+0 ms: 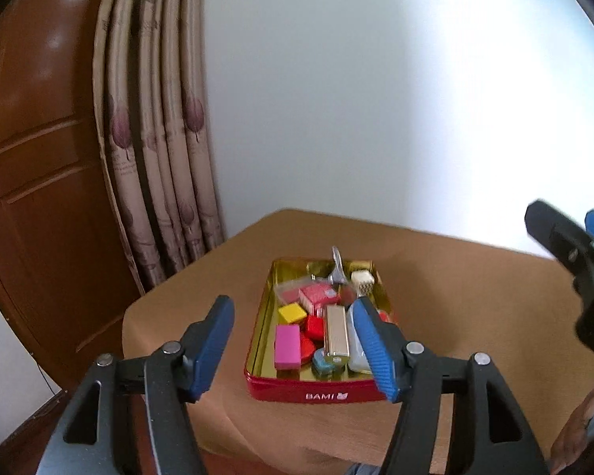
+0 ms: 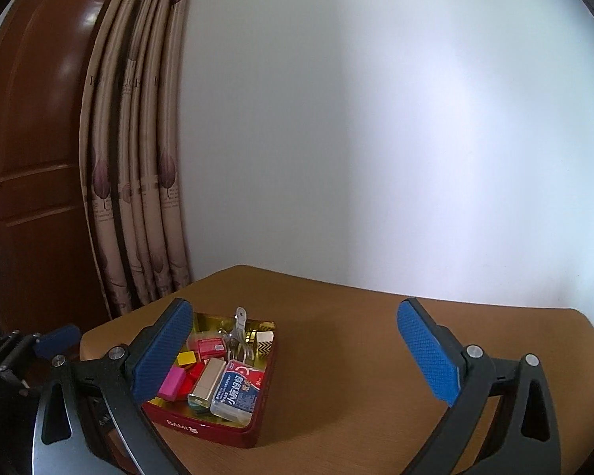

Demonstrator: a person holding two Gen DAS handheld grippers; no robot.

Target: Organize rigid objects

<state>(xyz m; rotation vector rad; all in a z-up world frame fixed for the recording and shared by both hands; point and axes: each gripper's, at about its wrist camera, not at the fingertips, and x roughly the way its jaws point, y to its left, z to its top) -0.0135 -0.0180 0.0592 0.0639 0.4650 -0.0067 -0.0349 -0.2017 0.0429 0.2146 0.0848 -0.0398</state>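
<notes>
Red metal tin [image 1: 324, 392] full of small blocks, lower middle of frame. Left gripper [image 1: 293, 350] and right gripper [image 2: 297, 356] both wide open, holding nothing. Best to lower slowly, pinch 1 block squarely.

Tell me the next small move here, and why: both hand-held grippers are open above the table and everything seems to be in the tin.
Probably ease both back. The red tin already holds the blocks, the silver case and the metal tool. The left hand-held gripper and right hand-held gripper are open and hold nothing, and no loose item shows on the table.
</notes>
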